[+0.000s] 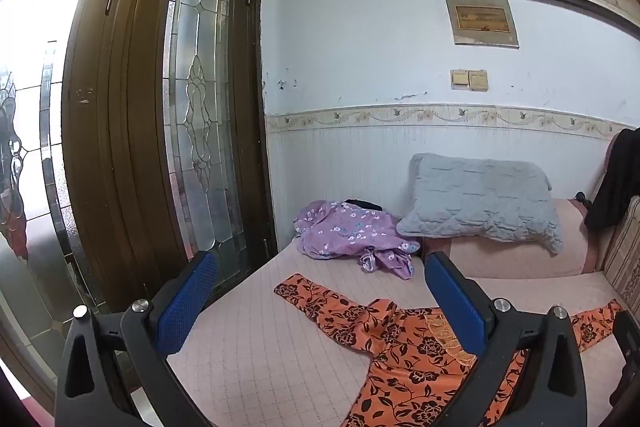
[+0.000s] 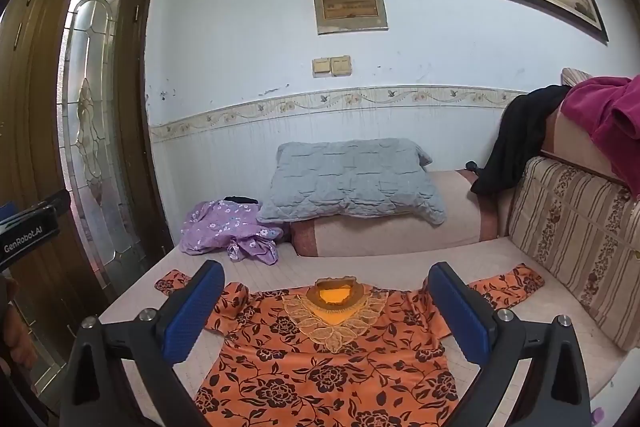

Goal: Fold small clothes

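Note:
An orange top with dark flowers (image 2: 320, 359) lies spread flat on the pink quilted sofa seat (image 2: 380, 263), neck with lace trim toward the wall, both sleeves out to the sides. It also shows in the left wrist view (image 1: 408, 359). My right gripper (image 2: 326, 307) is open and empty, above the top's chest. My left gripper (image 1: 320, 291) is open and empty, above the top's left sleeve and the seat. The left gripper's body shows at the left edge of the right wrist view (image 2: 28, 231).
A crumpled purple flowered garment (image 1: 352, 235) lies at the seat's far end, next to a grey quilted pillow (image 1: 480, 199) on the armrest. A striped back cushion (image 2: 572, 247) lines the right side, with black and magenta clothes (image 2: 608, 115) draped above. A wooden glass door (image 1: 160, 107) stands left.

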### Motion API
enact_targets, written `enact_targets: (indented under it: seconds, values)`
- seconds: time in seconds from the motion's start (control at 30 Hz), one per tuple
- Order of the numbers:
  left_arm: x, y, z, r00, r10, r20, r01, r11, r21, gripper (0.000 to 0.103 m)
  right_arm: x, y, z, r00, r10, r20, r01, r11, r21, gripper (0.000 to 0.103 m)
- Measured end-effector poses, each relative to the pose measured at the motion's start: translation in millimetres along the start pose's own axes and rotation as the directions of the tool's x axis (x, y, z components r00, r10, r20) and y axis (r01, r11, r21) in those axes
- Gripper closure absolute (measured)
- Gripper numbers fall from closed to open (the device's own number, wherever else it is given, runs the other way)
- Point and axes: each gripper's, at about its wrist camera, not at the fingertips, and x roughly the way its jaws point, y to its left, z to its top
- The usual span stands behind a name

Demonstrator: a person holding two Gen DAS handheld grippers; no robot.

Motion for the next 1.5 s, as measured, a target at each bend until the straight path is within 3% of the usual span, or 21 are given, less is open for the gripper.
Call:
enact_targets:
  seconds: [0.67, 1.3, 1.5]
  values:
    - [14.0, -8.2, -14.1, 1.000, 0.008, -0.023, -0.008, 1.000, 0.004, 0.000, 20.9, 4.4, -3.4, 1.000, -0.003, 0.001, 0.003, 1.000, -0.015, 0.000]
    - [68.4, -38.9, -36.0, 0.996, 0.020, -0.090, -0.017, 0.999, 0.035, 0.000, 96.7, -11.7, -20.0, 0.993, -0.020, -0.117, 0.023, 0.999, 0.022, 0.000]
    - [75.5, -43.8, -39.3, 0.995, 0.019, -0.100, -0.015, 0.999, 0.036, 0.000, 109.4, -16.4, -21.2, 0.994, -0.024, -0.109, 0.028, 0.999, 0.038, 0.000]
